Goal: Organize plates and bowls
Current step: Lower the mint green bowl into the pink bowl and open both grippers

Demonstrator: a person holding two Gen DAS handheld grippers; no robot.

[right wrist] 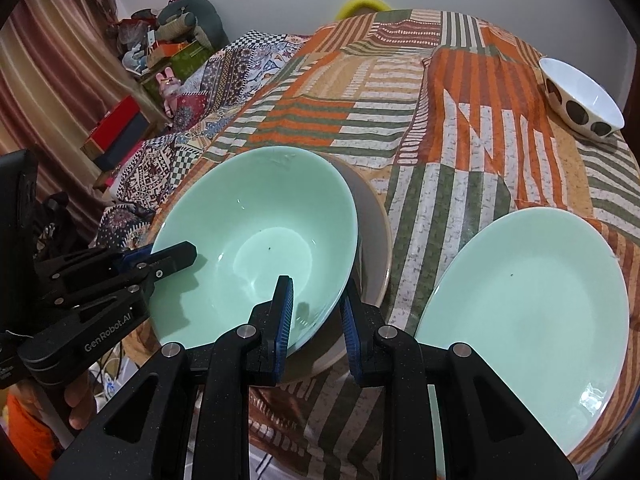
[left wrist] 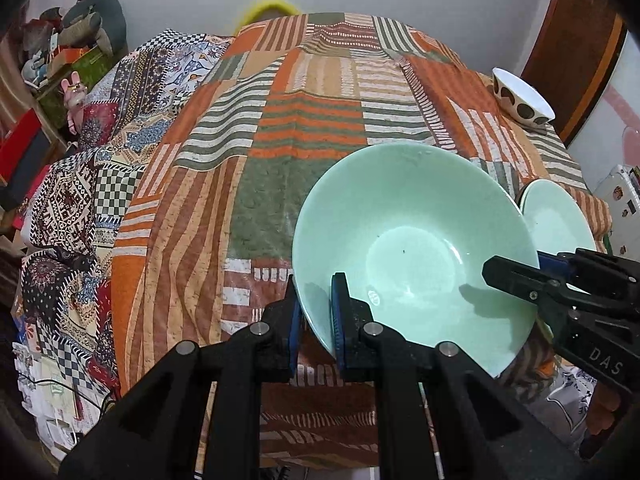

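Left gripper [left wrist: 316, 316]: clamped the green bowl's [left wrist: 416, 240] near rim.
Right gripper [right wrist: 316, 312]: pinched the same bowl's opposite rim.

Both wrist views look down closely, sharing the green bowl [left wrist: 416, 248]

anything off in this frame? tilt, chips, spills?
The green bowl is tilted, gripped at its rim by both the left gripper and the right gripper, over a tan bowl. A small dark speck sits inside it. No chips or spills visible.
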